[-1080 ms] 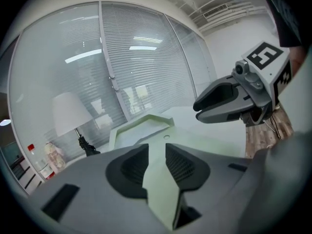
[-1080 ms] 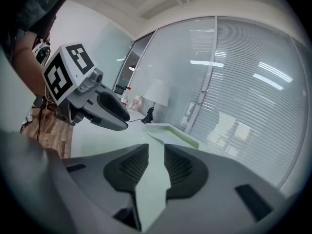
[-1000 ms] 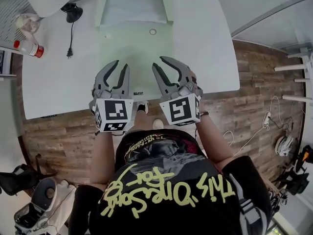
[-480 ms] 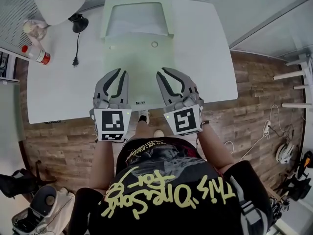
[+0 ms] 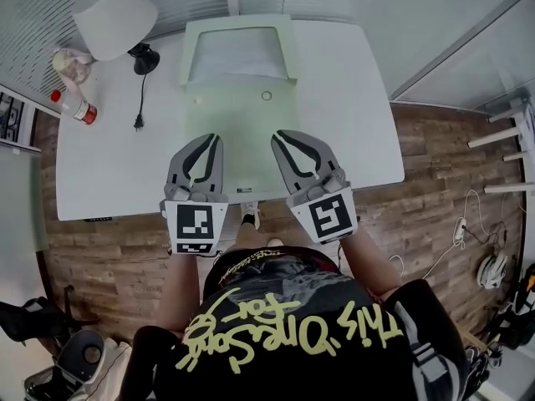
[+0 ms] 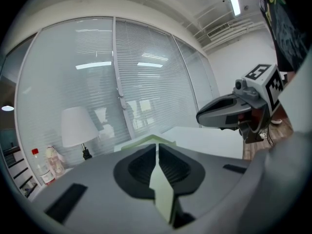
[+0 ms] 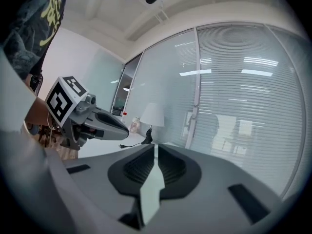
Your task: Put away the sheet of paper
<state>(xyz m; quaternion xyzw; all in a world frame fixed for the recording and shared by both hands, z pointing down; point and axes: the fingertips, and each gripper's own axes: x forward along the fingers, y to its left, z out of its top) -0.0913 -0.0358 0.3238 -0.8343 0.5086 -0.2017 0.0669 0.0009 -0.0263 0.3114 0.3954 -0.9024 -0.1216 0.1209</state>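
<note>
A person stands at a white, smooth-topped bench [image 5: 109, 165], holding a grey plastic two-jaw tool in each hand. A thin, flat, pale green sheet of paper [image 5: 242, 132] lies lengthwise down the middle of the bench, its near edge at the bench's front edge.

The left gripper [image 5: 209, 139] and the right gripper [image 5: 280, 134] sit side by side on that near edge, left and right of its middle. Both sets of jaws have just been closing and are now clenched on the sheet. In each gripper view a pale sliver of paper runs up between the ribbed dark pads. Each tool carries a white cube with black square markers at its back.

At the far end the sheet meets a pale green rectangular frame [image 5: 237, 22] with a whitish, cloudy panel inside. A small ring [image 5: 266, 95] shows on the green just before it.

On the bench's far left stand a lamp with a white shade [image 5: 115, 15] and a black base, its black cord [image 5: 138, 98] trailing forward. Nearby are a bottle with a red cap [image 5: 73, 107] and a crinkled clear packet [image 5: 71, 65]. None of these lies on the sheet.

Wood-plank floor [image 5: 435, 182] surrounds the bench. Glass walls with slatted blinds [image 6: 146, 82] stand behind it.
</note>
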